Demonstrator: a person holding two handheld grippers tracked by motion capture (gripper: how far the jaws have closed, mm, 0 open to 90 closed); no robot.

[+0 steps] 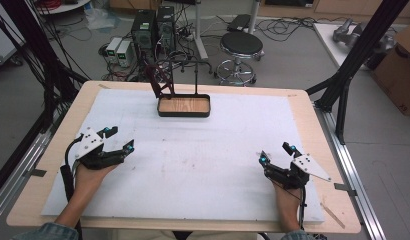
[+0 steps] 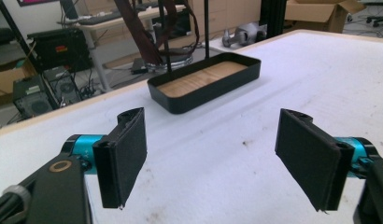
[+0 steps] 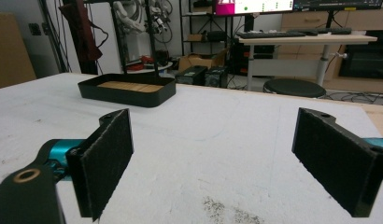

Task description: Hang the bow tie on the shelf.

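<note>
A black tray with a wooden floor [image 1: 184, 106] stands at the far middle of the white mat; two thin black rods rise from it and a dark red strap [image 1: 157, 82] hangs on the rack above. The same tray [image 2: 206, 84] lies ahead in the left gripper view, and the tray [image 3: 126, 89] sits far left in the right gripper view. My left gripper [image 1: 120, 140] rests near the mat's left side, open, nothing between its pads [image 2: 124, 154]. My right gripper [image 1: 276, 154] rests at the right, open and empty, pads [image 3: 103, 161] wide apart.
The white mat [image 1: 193, 155] covers a wooden table [image 1: 48, 165]. Beyond the far edge stand a black stool [image 1: 241, 47], computer cases [image 1: 152, 30] and cables. A black frame post [image 1: 343, 95] rises at the right.
</note>
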